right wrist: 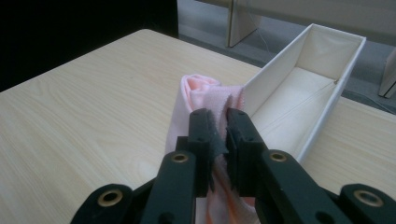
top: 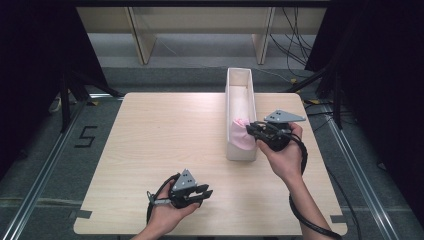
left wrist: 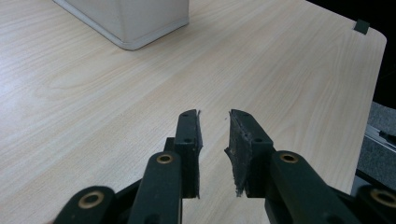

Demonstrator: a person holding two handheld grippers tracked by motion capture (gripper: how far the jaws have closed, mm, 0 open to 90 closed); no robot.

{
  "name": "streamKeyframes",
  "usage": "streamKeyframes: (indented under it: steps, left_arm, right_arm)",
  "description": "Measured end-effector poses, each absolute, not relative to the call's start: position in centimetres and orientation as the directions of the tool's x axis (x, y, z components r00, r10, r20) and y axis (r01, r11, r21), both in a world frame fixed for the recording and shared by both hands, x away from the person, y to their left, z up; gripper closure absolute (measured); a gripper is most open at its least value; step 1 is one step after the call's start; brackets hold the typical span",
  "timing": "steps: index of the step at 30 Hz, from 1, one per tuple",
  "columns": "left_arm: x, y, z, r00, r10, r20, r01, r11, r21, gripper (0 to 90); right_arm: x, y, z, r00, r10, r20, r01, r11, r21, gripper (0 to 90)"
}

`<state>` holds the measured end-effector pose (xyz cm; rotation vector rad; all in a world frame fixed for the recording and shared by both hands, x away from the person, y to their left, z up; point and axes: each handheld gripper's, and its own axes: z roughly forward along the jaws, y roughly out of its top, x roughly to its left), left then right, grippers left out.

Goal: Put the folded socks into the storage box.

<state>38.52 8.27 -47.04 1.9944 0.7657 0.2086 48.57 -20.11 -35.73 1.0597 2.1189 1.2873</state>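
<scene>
A soft pink folded cloth point(top: 242, 134) is held at the near end of a long, narrow white open-topped box point(top: 240, 82), bunched against the box's near end wall and rising above its rim. It is clamped by the right tongs point(top: 251, 128), whose jaws are nearly together with a fold of the fabric pinched between the pads, as is seen in the right gripper view point(right wrist: 217, 122). Beyond the cloth, the rest of the box's inside is seen bare up to its far end wall. The box stands on the right half of the pale wooden bench point(top: 160, 140), lengthwise towards the far edge, which its far end overhangs. A strip of bench is left free between the box and the right edge. The left tongs point(top: 202, 192) are held near the front edge, well apart from the box, jaws narrowly parted with nothing between them point(left wrist: 215, 140). A wide stretch of bare bench lies to the left of the box.
</scene>
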Motion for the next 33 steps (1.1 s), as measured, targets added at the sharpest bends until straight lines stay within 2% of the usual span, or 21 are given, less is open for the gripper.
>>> streamKeyframes:
  steps: [7,9,17,18,22,23,25,26,27,33]
  left_arm:
    - [38.6,8.3,-47.1,0.793,0.589,-0.158,0.432,-0.36,0.827,72.2]
    - [38.6,8.3,-47.1,0.791,0.593,-0.151,0.43,-0.364,0.826,71.9]
    - [38.7,8.4,-47.0,0.788,0.597,-0.148,0.432,-0.366,0.824,71.8]
    - [38.7,8.4,-47.0,0.788,0.597,-0.149,0.432,-0.364,0.825,71.8]
    - [38.7,8.5,-47.1,0.788,0.597,-0.149,0.432,-0.365,0.825,71.5]
    - [38.7,8.5,-47.1,0.787,0.598,-0.15,0.433,-0.363,0.825,71.5]
    - [38.7,8.5,-47.1,0.787,0.598,-0.151,0.433,-0.361,0.826,71.5]
    - [38.7,8.5,-47.1,0.786,0.6,-0.149,0.434,-0.364,0.824,71.5]
    - [38.7,8.5,-47.2,0.788,0.596,-0.153,0.434,-0.363,0.825,71.5]
    - [39.2,8.6,-47.2,0.788,0.594,-0.161,0.439,-0.36,0.823,71.4]
  right_arm:
    - [49.2,-20.3,-35.6,-0.601,0.799,0.007,0.376,0.275,0.885,81.0]
    - [49.3,-20.2,-35.5,-0.59,0.807,0.027,0.4,0.263,0.878,81.0]
    - [50.0,-20.3,-35.6,-0.592,0.806,0.001,0.378,0.276,0.884,81.1]
    - [50.0,-20.2,-35.6,-0.583,0.812,0.021,0.399,0.264,0.878,81.0]
    - [50.4,-20.3,-35.8,-0.593,0.805,-0.012,0.376,0.29,0.88,81.0]
    - [50.6,-20.2,-36.0,-0.603,0.797,0.013,0.384,0.276,0.881,81.0]
    - [50.7,-20.2,-36.0,-0.606,0.796,-0.002,0.374,0.287,0.882,81.0]
    - [50.5,-20.1,-35.9,-0.587,0.809,0.022,0.403,0.268,0.875,81.0]
    - [50.7,-20.3,-35.8,-0.596,0.803,-0.003,0.382,0.287,0.878,81.0]
    - [51.1,-20.1,-35.8,-0.593,0.805,0.016,0.391,0.271,0.88,81.0]
